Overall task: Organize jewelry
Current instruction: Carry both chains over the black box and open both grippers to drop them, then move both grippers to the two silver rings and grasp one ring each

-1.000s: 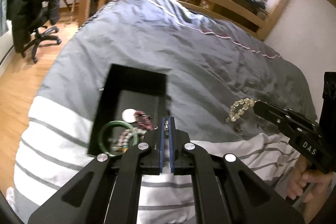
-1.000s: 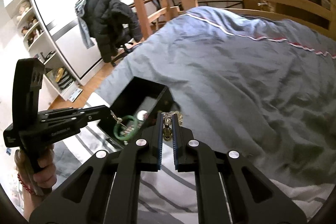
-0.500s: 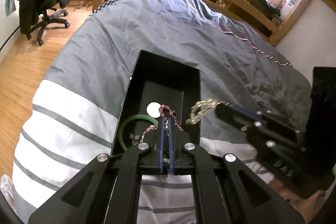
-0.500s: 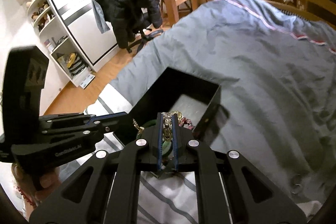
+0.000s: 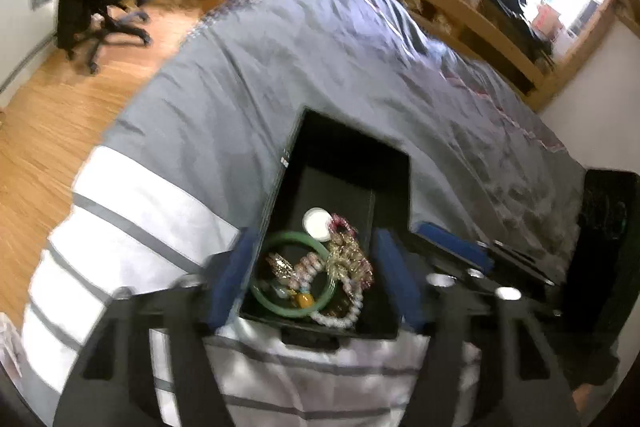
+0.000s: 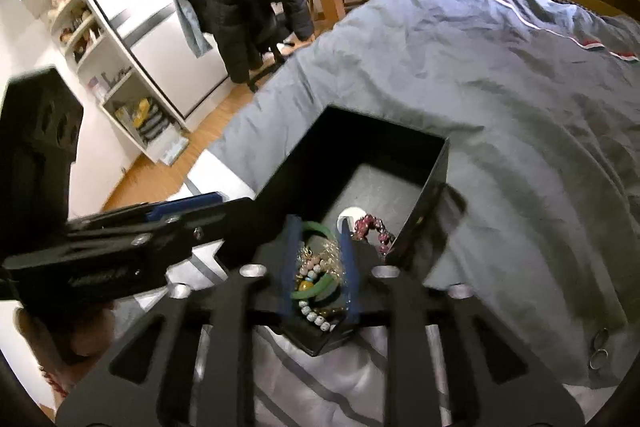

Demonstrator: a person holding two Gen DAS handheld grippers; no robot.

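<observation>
A black open box lies on the grey bed cover. In it are a green bangle, a white round piece, a dark red bead bracelet, a pale gold bead bracelet and other bead strings. My left gripper is open and empty above the box's near end. My right gripper is open and empty over the same heap. Each gripper shows in the other's view, the right one and the left one.
Two small rings lie on the cover right of the box. The bed's wooden frame runs behind. A desk chair with a black coat stands on the wooden floor at the left, near white shelves.
Both grippers moved over the box and opened. The pale bead bracelet left the right gripper and the small piece left the left gripper; both lie in the box.
</observation>
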